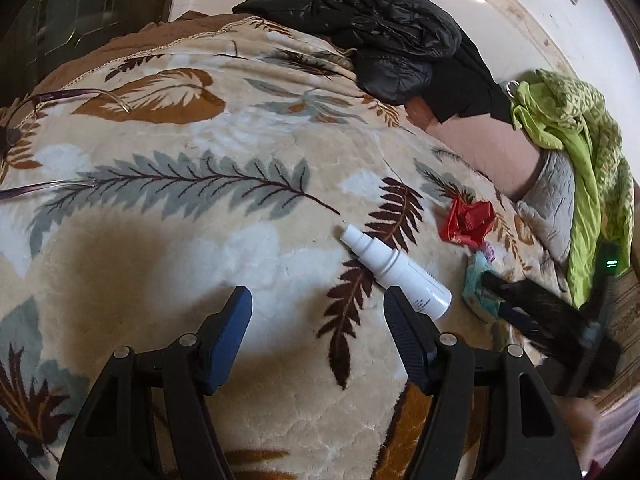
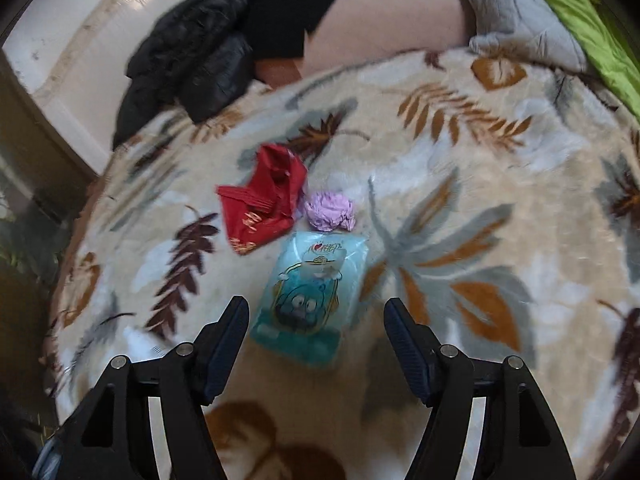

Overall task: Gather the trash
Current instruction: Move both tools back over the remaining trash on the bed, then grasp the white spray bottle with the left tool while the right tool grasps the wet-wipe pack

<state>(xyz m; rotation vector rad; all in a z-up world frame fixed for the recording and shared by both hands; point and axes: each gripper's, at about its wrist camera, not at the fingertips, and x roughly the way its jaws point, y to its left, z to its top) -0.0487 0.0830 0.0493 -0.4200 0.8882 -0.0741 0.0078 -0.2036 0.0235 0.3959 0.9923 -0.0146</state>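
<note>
right wrist view is all motion-smeared, glasses (image 1: pixel 48 100) get chopped at the left edge, and the blue packet (image 1: pixel 478 280) is half behind the right gripper (image 1: pixel 532 304).

Leaf-print blanket (image 1: pixel 248 128); white bottle (image 1: pixel 394 266), red wrapper (image 2: pixel 264 204), blue packet (image 2: pixel 310 296)

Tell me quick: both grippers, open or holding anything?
Left gripper: open, empty, beside the white bottle.
Right gripper: open, empty, over the blue packet.

Little legible text on the trash

The light-blue packet (image 2: pixel 310 296) carries a red brand word above a cartoon face, too blurred to read. Gold print on the red wrapper (image 2: pixel 264 204) and small print on the white bottle (image 1: pixel 396 268) are also unreadable.
</note>
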